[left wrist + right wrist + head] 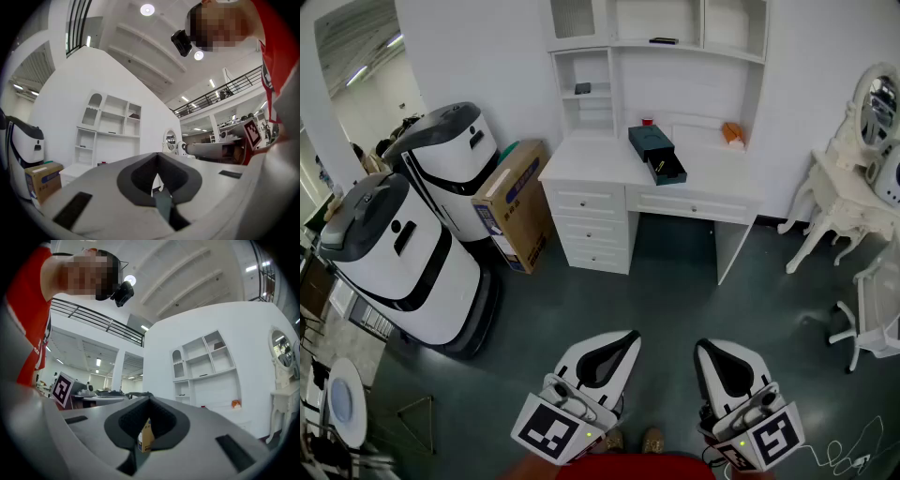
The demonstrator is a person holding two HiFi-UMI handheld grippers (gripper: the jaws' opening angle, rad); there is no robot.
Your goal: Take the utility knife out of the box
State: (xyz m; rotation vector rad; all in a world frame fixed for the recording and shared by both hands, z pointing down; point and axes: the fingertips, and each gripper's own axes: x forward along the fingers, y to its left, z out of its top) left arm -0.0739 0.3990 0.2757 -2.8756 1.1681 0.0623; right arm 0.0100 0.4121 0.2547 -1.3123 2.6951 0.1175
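A dark teal box (652, 142) stands on the white desk (591, 169) across the room, its drawer (667, 169) pulled out toward me. Something small and yellowish lies in the drawer, too small to make out. My left gripper (630, 335) and right gripper (701, 347) are held low, close to my body and far from the desk, both pointing at it. Each has its jaws shut with nothing between them. The left gripper view shows the left gripper (157, 154) with its tips meeting. In the right gripper view the right gripper (149, 398) looks the same.
Two white-and-grey robots (441, 150) (394, 262) and a cardboard box (516, 202) stand left of the desk. A white vanity with a mirror (853, 187) and a white chair (877, 309) are on the right. An orange object (731, 133) sits on the desk. Dark floor (666, 300) lies between me and the desk.
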